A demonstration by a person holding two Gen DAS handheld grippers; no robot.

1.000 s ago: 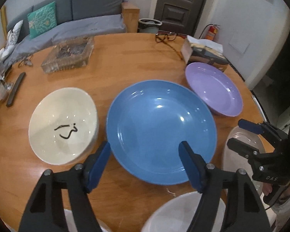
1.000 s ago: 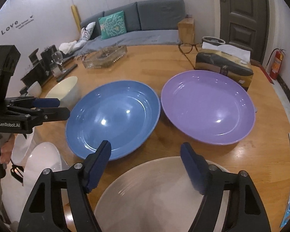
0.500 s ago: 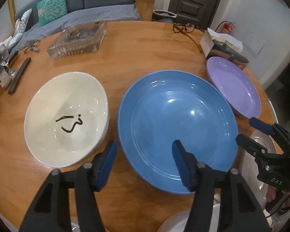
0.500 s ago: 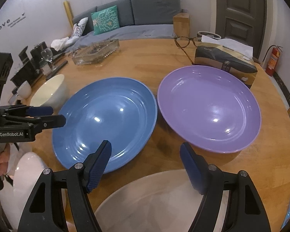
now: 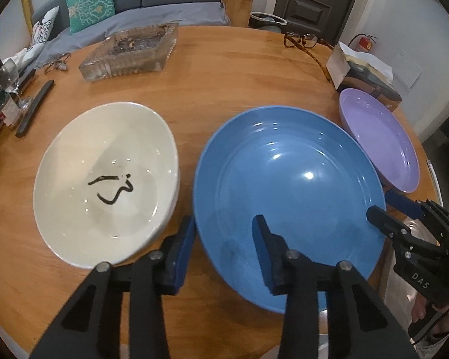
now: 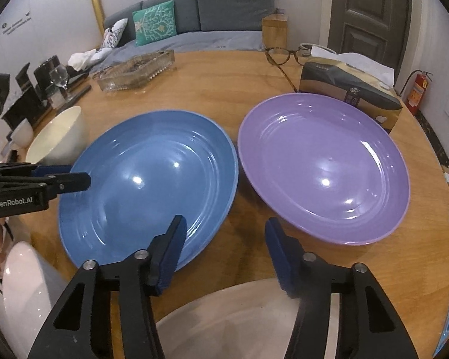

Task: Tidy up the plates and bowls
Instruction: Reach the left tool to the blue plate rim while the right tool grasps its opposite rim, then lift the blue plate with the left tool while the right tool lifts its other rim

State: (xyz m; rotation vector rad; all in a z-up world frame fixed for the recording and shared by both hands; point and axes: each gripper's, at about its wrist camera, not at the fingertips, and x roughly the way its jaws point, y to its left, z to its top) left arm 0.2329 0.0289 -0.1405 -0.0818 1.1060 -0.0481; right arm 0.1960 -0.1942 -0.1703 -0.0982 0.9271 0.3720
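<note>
The left gripper [image 5: 223, 239] hangs low over the desk [image 5: 224, 68] with its fingers spread and empty, straddling the near-left rim of the blue plate [image 5: 290, 191], probably lining up to pinch that edge. The right gripper [image 6: 224, 239], fingers likewise spread and empty, waits between the blue plate and the purple plate [image 6: 323, 164]. A cream bowl [image 5: 107, 185] with a dark squiggle inside sits just left of the glossy, ridged blue plate.
</note>
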